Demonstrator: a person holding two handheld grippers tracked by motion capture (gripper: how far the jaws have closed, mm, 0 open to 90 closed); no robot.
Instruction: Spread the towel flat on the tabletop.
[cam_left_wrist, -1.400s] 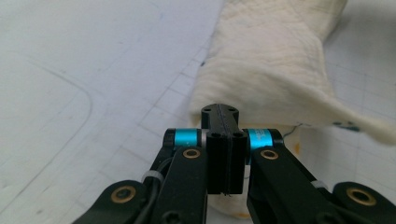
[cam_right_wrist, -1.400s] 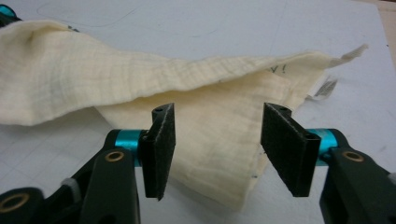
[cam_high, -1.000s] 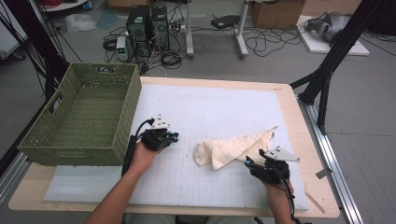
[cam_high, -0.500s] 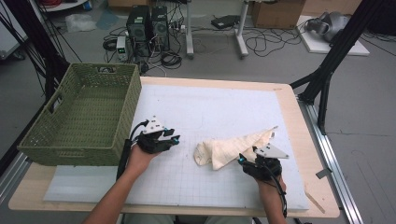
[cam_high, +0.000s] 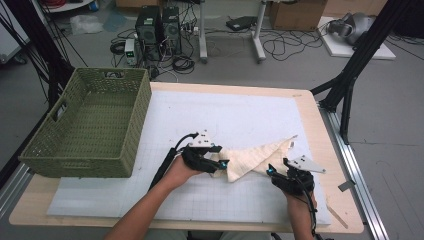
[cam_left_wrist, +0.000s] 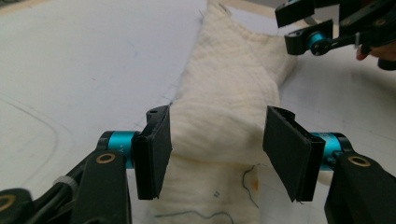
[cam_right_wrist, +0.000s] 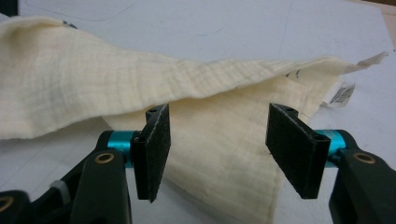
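two grippers stand with jaws spread at the cream cloth (cam_high: 252, 159), which lies on the white mat (cam_high: 240, 115): left gripper (cam_high: 216, 164) at its near-left end, right gripper (cam_high: 272, 172) beside its right edge, neither grasping it

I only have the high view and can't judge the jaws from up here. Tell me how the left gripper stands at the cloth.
Observer: The left gripper is open, its jaws spread to either side of the bunched end of the cream cloth, not yet closed on it.
Operator: Now report the right one.
Observer: The right gripper is open too, its jaws apart in front of the cloth's lower folded edge.
Operator: Give me any marks on the cloth.
Observer: A small printed label hangs at the pointed corner, and there is thin dark stitching near the left gripper's end.
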